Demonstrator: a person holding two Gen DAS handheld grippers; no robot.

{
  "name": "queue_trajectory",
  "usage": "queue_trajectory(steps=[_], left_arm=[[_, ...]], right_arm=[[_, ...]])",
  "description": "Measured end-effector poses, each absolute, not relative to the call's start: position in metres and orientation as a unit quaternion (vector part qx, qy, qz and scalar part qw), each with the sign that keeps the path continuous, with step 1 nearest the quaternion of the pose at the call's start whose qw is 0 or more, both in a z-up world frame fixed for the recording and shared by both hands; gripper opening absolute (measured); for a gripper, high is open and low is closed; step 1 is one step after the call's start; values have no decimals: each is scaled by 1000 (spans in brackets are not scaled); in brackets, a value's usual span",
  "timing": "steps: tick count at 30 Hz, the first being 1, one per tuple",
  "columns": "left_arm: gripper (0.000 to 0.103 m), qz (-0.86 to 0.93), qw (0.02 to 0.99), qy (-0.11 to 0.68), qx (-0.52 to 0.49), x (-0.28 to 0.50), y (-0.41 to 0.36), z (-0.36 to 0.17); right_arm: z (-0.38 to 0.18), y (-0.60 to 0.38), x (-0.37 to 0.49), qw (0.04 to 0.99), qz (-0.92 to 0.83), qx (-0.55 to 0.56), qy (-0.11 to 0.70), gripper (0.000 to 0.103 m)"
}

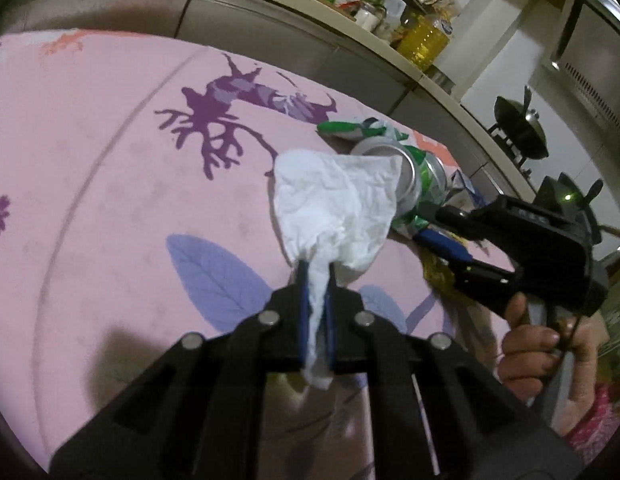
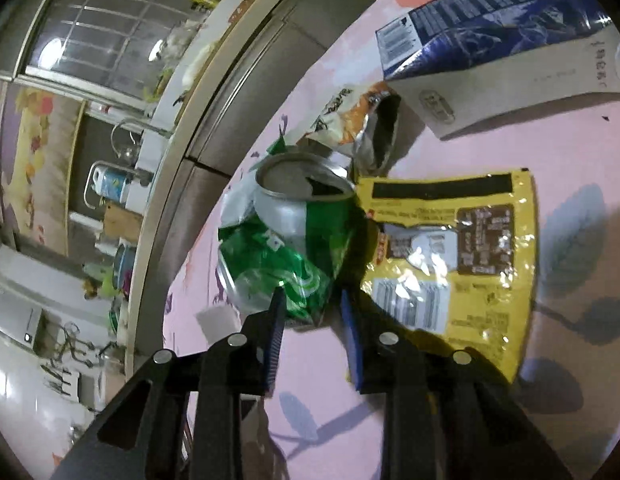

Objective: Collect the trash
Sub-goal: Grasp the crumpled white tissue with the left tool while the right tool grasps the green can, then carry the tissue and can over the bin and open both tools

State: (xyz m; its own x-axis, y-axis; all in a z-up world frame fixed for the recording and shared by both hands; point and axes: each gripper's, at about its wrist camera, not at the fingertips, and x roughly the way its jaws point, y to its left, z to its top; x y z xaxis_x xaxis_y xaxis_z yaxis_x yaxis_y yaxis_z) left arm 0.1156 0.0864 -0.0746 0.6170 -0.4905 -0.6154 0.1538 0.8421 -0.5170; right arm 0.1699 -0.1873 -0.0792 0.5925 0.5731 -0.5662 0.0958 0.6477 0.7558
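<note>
Desk (image 1: 110, 140) under a pink flowered cloth, strewn with trash at its far side near the kitchen cabinets. Largest piece: blue carton (image 2: 490, 40), lying flat, untouched. Next, yellow wrapper (image 2: 470, 240), flat beside and partly under the right gripper (image 2: 312, 300). Then crushed green can (image 2: 286, 240), on its side between wrapper and desk edge, its lower end between the half-parted jaws; one pad touching it, seemingly a thin gap at the other, so apparently not yet clamped. Smallest: white tissue (image 1: 334, 204), pinched in the nearly closed jaws of the left gripper (image 1: 316, 266), hanging clear in front of the can. Step in hand, by the look of it: pickup, 1 piece secured and a 2nd being taken. Next move probably: close squarely on the dented can, which may slip, then lift both and carry to a bin, none in view.
</note>
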Motion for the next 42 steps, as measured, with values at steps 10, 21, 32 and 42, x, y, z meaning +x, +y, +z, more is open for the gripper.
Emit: queue_trajectory(steps=[10,21,32,42], left_arm=[[7,-194,868,394,-231,117,91,-77],[7,-193,884,374,-202,111,85,-70],[7,-305,864,391,-91,77,-21,-49],[7,-405,812,421,-4,82,-182,-28]], right_arm=[[-81,-178,176,814,133,397,404,12],[-44,-202,81,856,152,326,371,9],[-58,-306,-3,860,94,378,330,9],[-62,-411,-46,870,33,431,239,8]])
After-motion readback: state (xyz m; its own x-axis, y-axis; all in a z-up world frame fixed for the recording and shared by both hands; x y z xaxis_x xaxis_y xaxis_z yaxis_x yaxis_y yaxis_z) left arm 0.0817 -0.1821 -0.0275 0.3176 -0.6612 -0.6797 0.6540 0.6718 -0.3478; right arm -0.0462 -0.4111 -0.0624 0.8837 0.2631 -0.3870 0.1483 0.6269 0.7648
